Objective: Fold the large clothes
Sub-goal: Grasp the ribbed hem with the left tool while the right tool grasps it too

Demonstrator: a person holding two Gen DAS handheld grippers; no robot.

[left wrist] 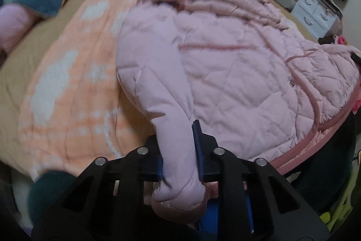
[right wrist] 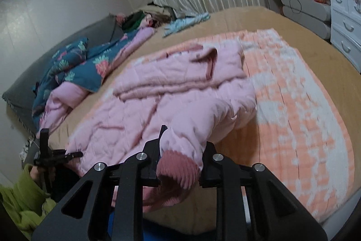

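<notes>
The pink quilted jacket (left wrist: 225, 55) lies spread on the orange-and-white blanket (right wrist: 304, 105) in the middle of the bed (right wrist: 259, 19), its hem toward the near edge where I stand. My left claw (left wrist: 178, 150) is clamped on one sleeve (left wrist: 171, 105) near its cuff, the padded fabric bunched between the jaws. My right claw (right wrist: 180, 155) is closed on the other sleeve's ribbed cuff (right wrist: 178, 168), jaws pressing its sides.

To do this fold well, I judge both sleeves should lift together and cross inward over the chest, kept taut enough not to drag the body off the blanket. The puffy fill will spring back, so each sleeve wants laying flat and pressing before I let go.

The zipper front is cut off at the right in the left view. The collar at the far end is rumpled and hard to read. The floral quilt (right wrist: 74, 64) near the bed's far left corner is blurred. My green sleeve (right wrist: 24, 195) hides the left hand.
</notes>
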